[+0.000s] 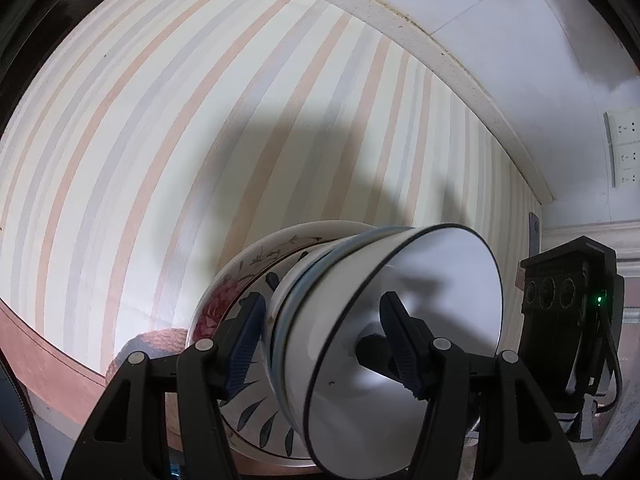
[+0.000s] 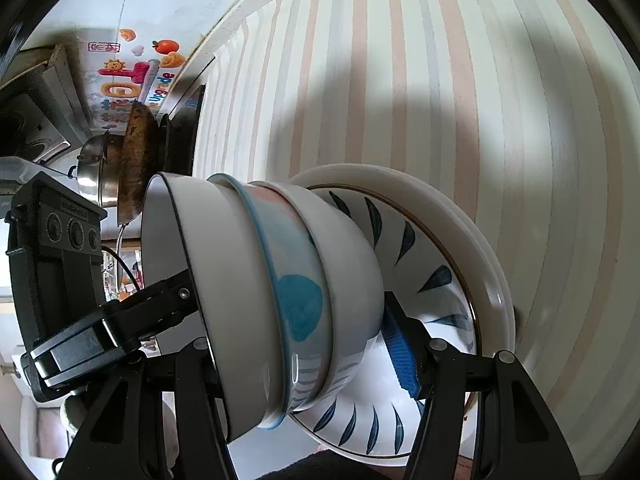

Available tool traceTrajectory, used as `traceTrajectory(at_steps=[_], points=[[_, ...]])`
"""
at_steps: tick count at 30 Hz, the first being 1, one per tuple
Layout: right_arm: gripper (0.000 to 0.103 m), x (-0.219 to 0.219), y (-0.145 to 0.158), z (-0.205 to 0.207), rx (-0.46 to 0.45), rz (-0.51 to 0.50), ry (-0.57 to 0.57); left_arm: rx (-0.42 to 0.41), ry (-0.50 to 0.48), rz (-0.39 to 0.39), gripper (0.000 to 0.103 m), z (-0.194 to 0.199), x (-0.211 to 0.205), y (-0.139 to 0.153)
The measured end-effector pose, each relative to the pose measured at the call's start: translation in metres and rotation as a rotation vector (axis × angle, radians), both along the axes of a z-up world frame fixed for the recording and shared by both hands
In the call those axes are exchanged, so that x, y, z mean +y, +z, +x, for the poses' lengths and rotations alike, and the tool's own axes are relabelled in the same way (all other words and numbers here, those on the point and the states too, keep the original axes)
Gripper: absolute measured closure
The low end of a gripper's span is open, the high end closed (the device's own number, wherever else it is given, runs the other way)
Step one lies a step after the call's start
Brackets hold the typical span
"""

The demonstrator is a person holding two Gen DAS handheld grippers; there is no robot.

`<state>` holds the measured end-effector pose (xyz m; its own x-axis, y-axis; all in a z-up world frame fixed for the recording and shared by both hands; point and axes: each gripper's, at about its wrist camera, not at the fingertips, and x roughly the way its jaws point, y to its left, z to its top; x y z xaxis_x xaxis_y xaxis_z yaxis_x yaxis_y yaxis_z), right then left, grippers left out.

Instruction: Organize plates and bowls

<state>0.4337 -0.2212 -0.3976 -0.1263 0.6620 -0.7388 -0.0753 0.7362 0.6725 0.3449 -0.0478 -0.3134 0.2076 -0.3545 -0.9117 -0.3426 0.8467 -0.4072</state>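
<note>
Both tongs, left [image 1: 322,336] & right [image 2: 296,344], clenched on bowl stack [image 2: 280,288], w/ axis sideways, mouths leftward.

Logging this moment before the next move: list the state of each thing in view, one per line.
Left gripper: shut on bowl stack.
Right gripper: shut on bowl stack.
Bowl stack: three bowls nested, sitting in the plates.
Plates: stacked under the bowls, leaf-pattern one on top.
Striped surface: shadowed behind the stack.
</note>
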Motion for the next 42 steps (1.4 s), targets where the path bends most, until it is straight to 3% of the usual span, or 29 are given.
traceTrajectory(at_steps=[5, 10, 12, 14, 17, 18, 23, 31, 42], points=[[0.040, 0.004, 0.002, -0.001, -0.002, -0.027, -0.004, -0.002, -0.028, 0.092, 0.047, -0.002, -0.003, 0.010], [0.039, -0.001, 0.024, -0.004, -0.072, -0.075, 0.003, -0.020, -0.038, 0.174, 0.045, -0.012, -0.003, 0.024], [0.037, -0.004, 0.038, -0.008, -0.110, -0.093, 0.008, -0.038, -0.048, 0.199, 0.045, -0.017, -0.004, 0.033], [0.027, -0.005, 0.053, -0.014, -0.154, -0.117, 0.013, -0.051, -0.062, 0.230, 0.045, -0.021, -0.007, 0.040], [0.011, -0.007, 0.081, -0.026, -0.232, -0.173, 0.013, -0.094, -0.087, 0.291, 0.024, -0.033, -0.011, 0.057], [0.010, -0.008, 0.089, -0.030, -0.256, -0.195, 0.011, -0.115, -0.089, 0.302, 0.016, -0.037, -0.011, 0.063], [0.007, -0.010, 0.129, -0.057, -0.389, -0.329, -0.033, -0.216, -0.090, 0.384, 0.003, -0.057, -0.006, 0.095], [0.006, -0.012, 0.174, -0.109, -0.484, -0.395, -0.171, -0.340, -0.125, 0.402, 0.003, -0.090, 0.006, 0.139], [0.005, 0.004, 0.264, -0.211, -0.661, -0.436, -0.292, -0.506, -0.151, 0.466, 0.003, -0.172, 0.004, 0.206]])
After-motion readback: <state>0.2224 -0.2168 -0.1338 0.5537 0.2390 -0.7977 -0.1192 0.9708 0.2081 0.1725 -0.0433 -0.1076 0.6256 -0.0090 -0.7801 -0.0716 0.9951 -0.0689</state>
